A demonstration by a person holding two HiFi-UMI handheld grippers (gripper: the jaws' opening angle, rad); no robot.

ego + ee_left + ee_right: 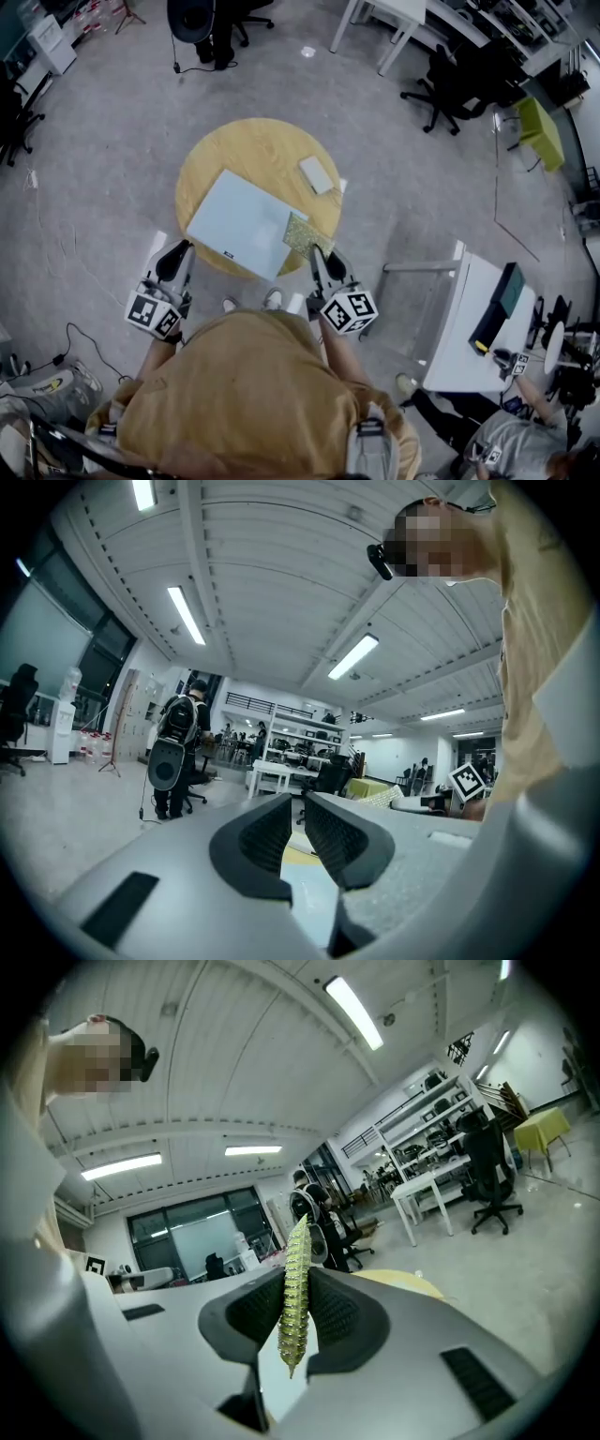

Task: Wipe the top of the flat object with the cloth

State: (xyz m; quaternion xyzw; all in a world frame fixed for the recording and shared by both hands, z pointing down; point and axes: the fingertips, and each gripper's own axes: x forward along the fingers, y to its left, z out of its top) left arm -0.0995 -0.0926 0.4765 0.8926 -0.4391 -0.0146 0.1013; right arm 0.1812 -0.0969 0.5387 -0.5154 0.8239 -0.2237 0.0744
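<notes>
Got the right gripper clamped on the green cloth at the flat board's near-right corner, board running away up-left from there, left gripper off its near-left edge, jaws pretty much together, seemingly empty.

On the round wooden table, the yellow-green cloth overlaps the pale flat rectangular board's right corner; a small white block lies behind.

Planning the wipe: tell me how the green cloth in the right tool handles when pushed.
Probably light and floppy: the cloth is thin, seen edge-on in the right tool. Its bumpy texture likely grips rather than slides on the board.
</notes>
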